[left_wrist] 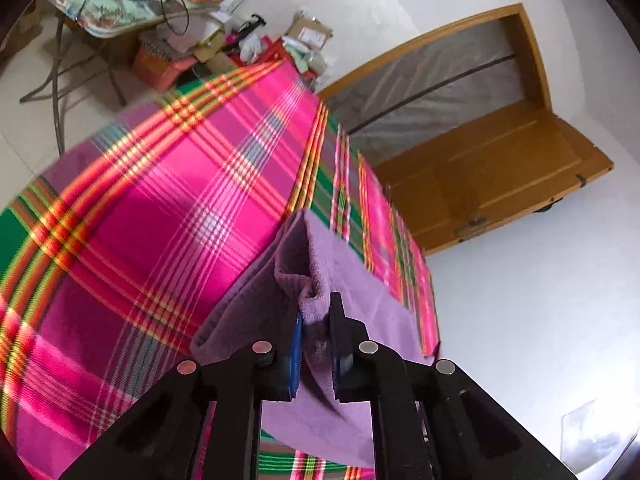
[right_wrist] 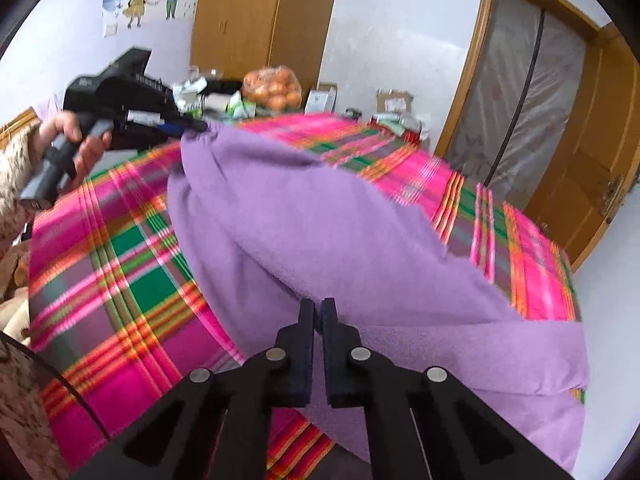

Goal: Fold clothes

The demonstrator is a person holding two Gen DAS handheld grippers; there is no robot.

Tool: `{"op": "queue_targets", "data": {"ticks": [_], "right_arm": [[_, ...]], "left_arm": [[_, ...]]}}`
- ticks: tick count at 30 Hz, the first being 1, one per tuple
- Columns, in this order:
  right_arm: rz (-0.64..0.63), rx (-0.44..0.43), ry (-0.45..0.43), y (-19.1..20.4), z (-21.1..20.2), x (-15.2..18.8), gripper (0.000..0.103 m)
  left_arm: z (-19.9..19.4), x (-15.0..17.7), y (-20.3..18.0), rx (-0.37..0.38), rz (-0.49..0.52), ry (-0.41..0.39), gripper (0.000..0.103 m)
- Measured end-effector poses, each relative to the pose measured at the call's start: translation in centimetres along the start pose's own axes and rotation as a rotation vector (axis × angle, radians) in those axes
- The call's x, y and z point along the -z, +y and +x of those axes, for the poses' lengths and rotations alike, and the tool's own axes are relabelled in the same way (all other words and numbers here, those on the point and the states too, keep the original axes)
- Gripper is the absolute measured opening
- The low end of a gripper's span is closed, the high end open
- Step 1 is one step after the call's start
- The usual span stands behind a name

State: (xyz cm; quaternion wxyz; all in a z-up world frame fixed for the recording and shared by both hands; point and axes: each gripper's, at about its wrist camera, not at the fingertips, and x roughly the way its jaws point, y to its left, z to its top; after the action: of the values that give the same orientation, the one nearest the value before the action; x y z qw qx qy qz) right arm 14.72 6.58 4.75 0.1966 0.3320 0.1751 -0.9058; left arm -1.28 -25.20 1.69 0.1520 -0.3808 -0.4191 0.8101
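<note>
- Plaid bedspread [left_wrist: 132, 216] covered the work surface.
- Left gripper [left_wrist: 316, 320] pinched purple towel [right_wrist: 304, 216] corner; right gripper [right_wrist: 318, 312] pinched another edge.
- Towel lifted mid-fold; flattening, further folds apparently remained.

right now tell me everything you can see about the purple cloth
The purple cloth is a plain lilac piece, soft and fleecy like towelling. It lies spread and rumpled over the plaid bed cover, one part hanging past the bed's edge. The left gripper pinches a bunched edge. The right gripper is closed over the nearer part, though whether it holds fabric is unclear. Whether it is a garment cannot be told.
</note>
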Motion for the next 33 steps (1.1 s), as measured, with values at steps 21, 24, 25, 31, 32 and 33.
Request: {"op": "queue_targets", "data": {"ticks": [21,24,25,31,32,33], "right_arm": [[0.196,-0.016,0.061,-3.6,1.8,1.9,0.001],[0.272,0.005,0.057,-5.4,1.6,2.3,0.008],[0.295,0.016,0.061,-6.0,1.6,2.5,0.011],[0.369,0.108,0.15,-9.4,0.7,5.6,0.015],[0.379,0.134,0.161,-10.2,0.1,6.2,0.015],[0.389,0.16,0.171,-11.0,-0.5,6.9,0.015]], "left_arm": [[-1.0,1.9,3.5,-0.137,0.019,0.02,0.013],[-1.0,1.9,3.4,-0.149,0.037,0.029,0.015],[-1.0,1.8,3.3,-0.151,0.038,0.031,0.015],[-1.8,1.8,1.9,-0.215,0.103,0.006,0.023],[-2.2,1.9,1.4,-0.243,0.138,-0.011,0.024],[-2.6,1.9,0.9,-0.269,0.17,-0.028,0.024]]}}
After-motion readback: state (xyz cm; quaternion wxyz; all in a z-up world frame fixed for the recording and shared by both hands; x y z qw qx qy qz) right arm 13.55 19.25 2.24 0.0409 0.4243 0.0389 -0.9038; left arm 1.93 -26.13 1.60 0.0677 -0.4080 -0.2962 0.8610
